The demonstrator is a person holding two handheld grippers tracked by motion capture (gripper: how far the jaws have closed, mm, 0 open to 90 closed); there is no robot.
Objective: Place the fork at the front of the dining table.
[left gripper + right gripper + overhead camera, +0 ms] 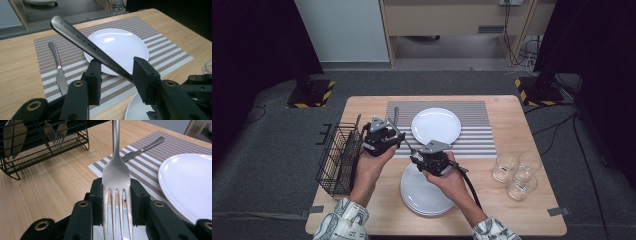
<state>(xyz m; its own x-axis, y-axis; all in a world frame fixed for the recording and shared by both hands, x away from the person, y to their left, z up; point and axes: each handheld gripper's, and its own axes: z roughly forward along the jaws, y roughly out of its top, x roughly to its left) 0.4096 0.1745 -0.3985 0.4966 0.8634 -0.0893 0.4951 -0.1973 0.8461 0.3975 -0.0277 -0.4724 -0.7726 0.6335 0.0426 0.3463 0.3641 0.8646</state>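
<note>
Currently the stainless-steel dinner fork is off the light wooden desk, spanning both tools at centre frame of the high view, just above the stack of round white plates.

Right tool: narrow, pads clamped on the edges of the fork head, tines pointing back at its camera. Looks like this one carries the load.

Left tool: jaws stand apart with the handle running diagonally through the gap. It rests against them, but I see no real pinch.

Handling, my read: light, fully rigid, not fragile. Polished metal is slick on the pads, and the long handle gives leverage, so it may pivot or slide in a loose grip. Best hold is across the flat neck or the wide handle end, pads on the broad faces, not the thin edges.

Around it: grey striped placemat with a single white plate and a steel table knife to its left; black wire cutlery basket at the left edge.
</note>
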